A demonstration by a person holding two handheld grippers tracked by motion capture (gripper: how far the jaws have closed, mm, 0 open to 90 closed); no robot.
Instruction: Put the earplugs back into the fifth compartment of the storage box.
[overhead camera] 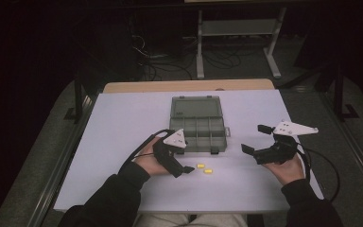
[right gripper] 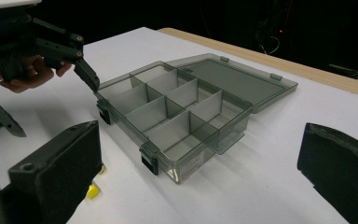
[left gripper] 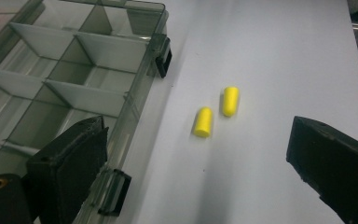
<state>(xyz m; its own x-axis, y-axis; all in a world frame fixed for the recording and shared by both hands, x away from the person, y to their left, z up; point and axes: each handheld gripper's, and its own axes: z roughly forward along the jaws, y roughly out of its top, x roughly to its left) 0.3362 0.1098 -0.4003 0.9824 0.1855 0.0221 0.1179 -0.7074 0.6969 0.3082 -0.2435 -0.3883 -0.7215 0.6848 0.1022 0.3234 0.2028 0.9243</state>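
Two yellow foam earplugs [overhead camera: 204, 168] lie side by side on the white table, just in front of a smoky clear compartment box [overhead camera: 198, 149] whose lid lies open behind it. My left gripper [overhead camera: 185, 161] sits low at the box's front left corner, open, with its tip just left of the plugs. In the left gripper view the nearer plug [left gripper: 203, 122] and the farther plug [left gripper: 230, 101] lie ahead of my left gripper [left gripper: 200, 172], between the lines of its jaws and apart from them. My right gripper [overhead camera: 256, 138] hovers open, to the right of the box.
The box [right gripper: 186, 163] has several empty compartments and two dark latches on its front wall. In the right gripper view my right gripper [right gripper: 200, 177] faces it, and a bit of one yellow plug [right gripper: 92, 190] peeks beside its left jaw. The white table [overhead camera: 123, 142] spreads around.
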